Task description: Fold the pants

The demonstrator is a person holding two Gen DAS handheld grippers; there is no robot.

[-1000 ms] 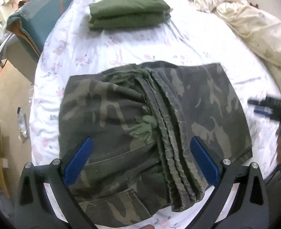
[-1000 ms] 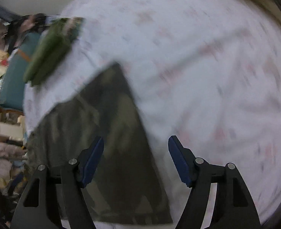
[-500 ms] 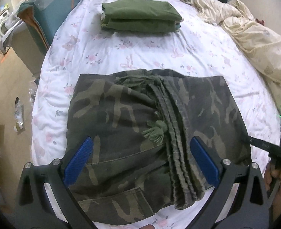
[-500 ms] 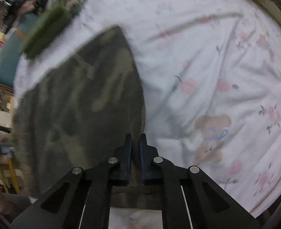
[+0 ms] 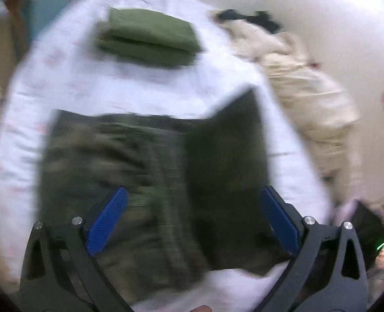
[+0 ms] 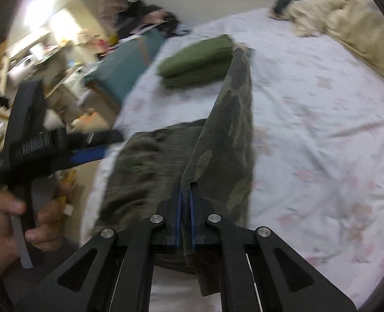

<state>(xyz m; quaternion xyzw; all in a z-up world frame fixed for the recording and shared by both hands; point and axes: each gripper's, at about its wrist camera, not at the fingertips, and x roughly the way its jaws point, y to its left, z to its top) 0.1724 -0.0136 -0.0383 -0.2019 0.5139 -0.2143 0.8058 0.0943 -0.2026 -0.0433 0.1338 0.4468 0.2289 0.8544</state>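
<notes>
Camouflage pants (image 5: 119, 171) lie partly folded on the white floral bed sheet (image 5: 61, 78). My right gripper (image 6: 185, 195) is shut on the right edge of the pants (image 6: 233, 119) and holds that flap lifted upright off the bed; in the left wrist view the flap (image 5: 228, 161) stands up dark. My left gripper (image 5: 192, 218) is open and empty, hovering over the near part of the pants. It also shows in the right wrist view (image 6: 69, 148) at the left, held in a hand.
A folded olive-green garment (image 5: 150, 39) lies at the far side of the bed (image 6: 199, 59). A crumpled cream blanket (image 5: 303, 88) lies at the right. A teal chair or cushion (image 6: 129, 59) stands beside the bed at the left.
My right gripper, shut on the pants' right edge, has lifted it up and toward the left. The left gripper has stayed open and shifted; its view is blurred.
</notes>
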